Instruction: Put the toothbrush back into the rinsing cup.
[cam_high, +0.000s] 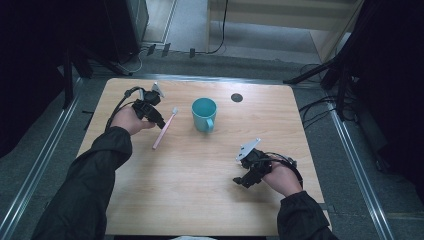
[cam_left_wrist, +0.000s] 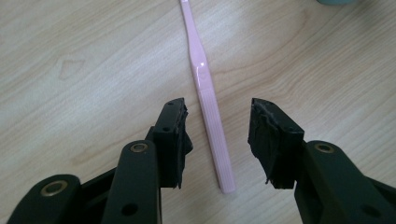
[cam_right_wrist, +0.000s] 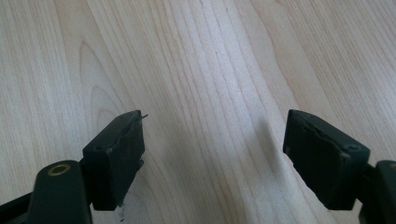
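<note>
Two black fingers (cam_left_wrist: 175, 140) of the left gripper (cam_left_wrist: 219, 140) stand half open astride the ribbed grip end of the pink toothbrush (cam_left_wrist: 210, 116), neither pad pressing on it yet. To do this well, I'd say centre the handle between the pads, sink until they nearly meet the bench (cam_high: 200, 190), then close squarely, since slim, glossy plastic could skid or pivot. The toothbrush lies flat at the far left, bristle head toward the teal mug (cam_high: 204, 114), which stands apart to its right. The right gripper (cam_right_wrist: 215, 154) hovers near right, fingers wide over bare, pale wood grain, holding nothing. Both sets of pads look rubbery and worn.
</note>
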